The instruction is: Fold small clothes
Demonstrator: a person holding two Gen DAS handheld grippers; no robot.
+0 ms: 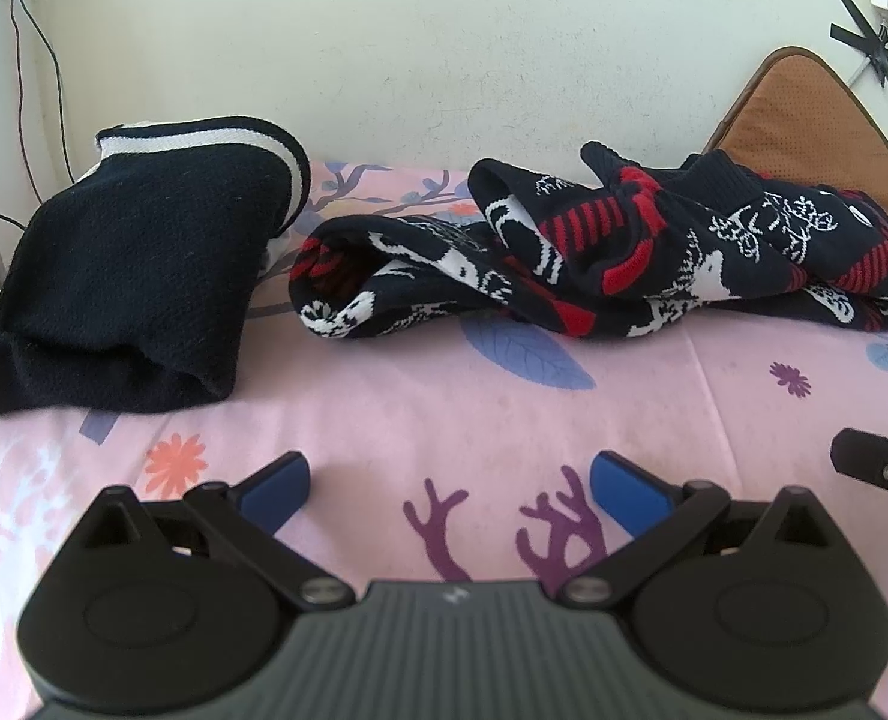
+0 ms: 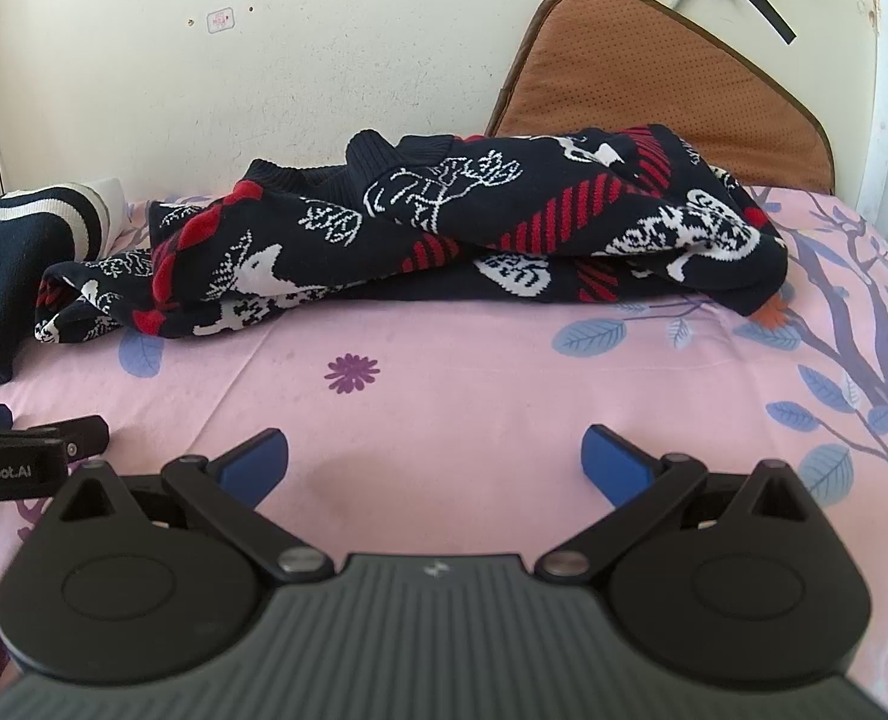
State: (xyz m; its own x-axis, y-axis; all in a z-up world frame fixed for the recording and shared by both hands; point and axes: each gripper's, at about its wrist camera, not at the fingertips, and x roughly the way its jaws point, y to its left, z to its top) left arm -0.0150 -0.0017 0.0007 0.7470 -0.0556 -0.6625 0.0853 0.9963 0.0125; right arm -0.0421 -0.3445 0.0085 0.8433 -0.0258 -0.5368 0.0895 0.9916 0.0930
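Note:
A crumpled navy sweater with red stripes and white animal patterns (image 1: 624, 252) lies unfolded across the back of the pink bed sheet (image 1: 444, 408); it also shows in the right wrist view (image 2: 444, 228). A folded navy garment with a white stripe (image 1: 138, 276) sits at the left, seen at the left edge of the right wrist view (image 2: 18, 252). My left gripper (image 1: 450, 480) is open and empty, low over the sheet in front of both garments. My right gripper (image 2: 435, 456) is open and empty, in front of the patterned sweater.
A brown cushion (image 2: 672, 90) leans on the cream wall (image 1: 444, 60) behind the sweater. Cables (image 1: 36, 60) hang at the far left. The right gripper's body shows at the right edge of the left view (image 1: 882, 468); the left gripper shows at the left in the right view (image 2: 24, 450).

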